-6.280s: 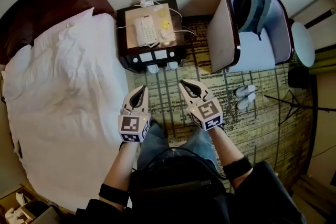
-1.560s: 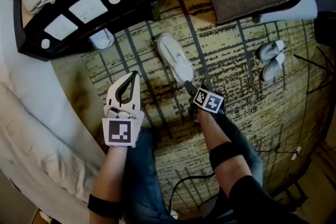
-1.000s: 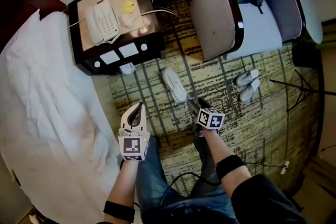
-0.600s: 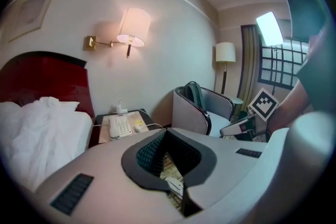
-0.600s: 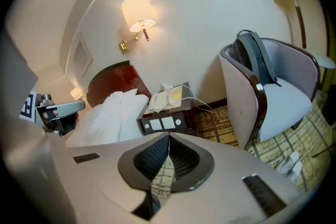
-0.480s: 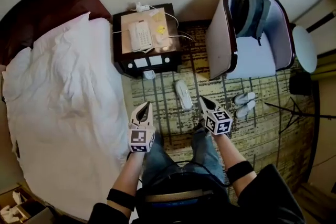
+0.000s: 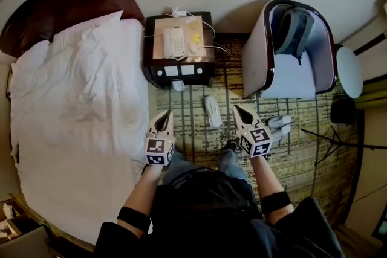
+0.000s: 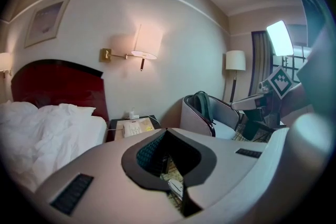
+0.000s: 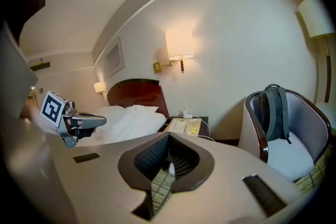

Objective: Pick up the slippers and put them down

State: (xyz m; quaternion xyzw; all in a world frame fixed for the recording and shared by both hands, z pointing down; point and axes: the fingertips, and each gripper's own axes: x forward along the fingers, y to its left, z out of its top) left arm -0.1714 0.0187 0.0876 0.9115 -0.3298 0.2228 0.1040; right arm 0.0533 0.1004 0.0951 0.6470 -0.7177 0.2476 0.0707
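On the carpet (image 7: 193, 136) ahead, one slipper (image 7: 212, 112) is now put down; left tool (image 7: 166, 114) and right tool (image 7: 237, 109) are raised, closed, empty.

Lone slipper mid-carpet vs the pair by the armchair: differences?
The lone slipper lies in the open, pointing toward the nightstand; the pair lies side by side next to the armchair, angled crosswise. The lone slipper is fully visible; the pair is partly behind the right tool. Both are pale, on the carpet, unheld.
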